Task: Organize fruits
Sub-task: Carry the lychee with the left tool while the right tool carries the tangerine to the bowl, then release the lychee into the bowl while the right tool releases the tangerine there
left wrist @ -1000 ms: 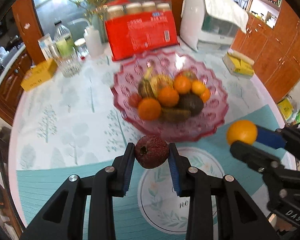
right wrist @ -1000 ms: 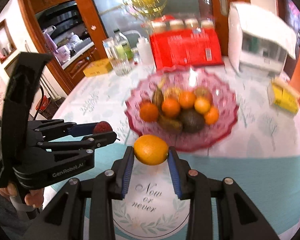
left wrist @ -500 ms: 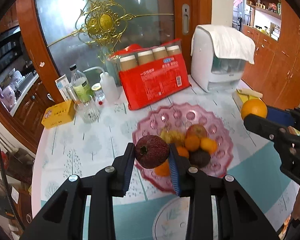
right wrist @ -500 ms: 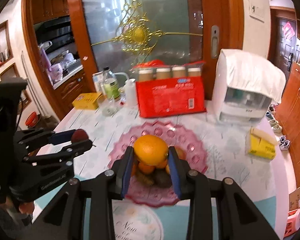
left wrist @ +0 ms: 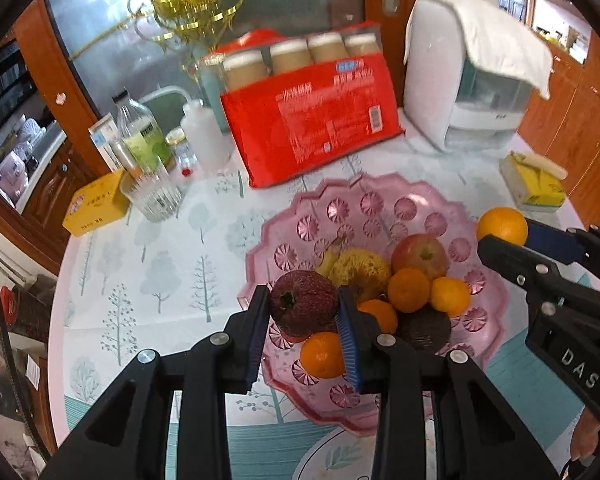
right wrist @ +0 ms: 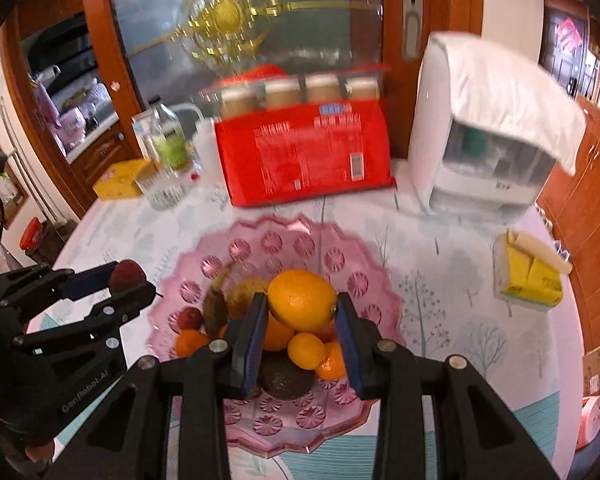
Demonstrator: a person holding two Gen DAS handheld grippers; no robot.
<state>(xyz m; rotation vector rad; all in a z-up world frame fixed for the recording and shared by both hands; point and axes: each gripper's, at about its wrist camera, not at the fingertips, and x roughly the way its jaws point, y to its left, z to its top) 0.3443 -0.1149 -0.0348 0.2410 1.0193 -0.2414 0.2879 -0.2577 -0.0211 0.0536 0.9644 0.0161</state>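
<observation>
A pink glass fruit bowl point(left wrist: 384, 208) point(right wrist: 260, 248) sits on the table, holding several oranges, an apple point(left wrist: 419, 255), a banana, an avocado point(right wrist: 284, 380) and other fruit. My left gripper point(left wrist: 303, 312) is shut on a dark red fruit point(left wrist: 303, 305) and holds it above the bowl's near left side; it also shows in the right wrist view point(right wrist: 126, 275). My right gripper point(right wrist: 302, 312) is shut on a large orange point(right wrist: 302, 299) above the bowl's middle; that orange also shows in the left wrist view point(left wrist: 502, 226).
Behind the bowl stand a red package of jars point(left wrist: 312, 128), a white appliance under a cloth point(left wrist: 472, 80), bottles and a glass point(left wrist: 152, 196), and a yellow box point(left wrist: 96, 208). A yellow tissue pack point(right wrist: 528, 276) lies at the right. A teal placemat point(left wrist: 268, 448) lies in front.
Both grippers have moved forward and down over the bowl with their fruit still held. The bowl now looks closer in both views.
</observation>
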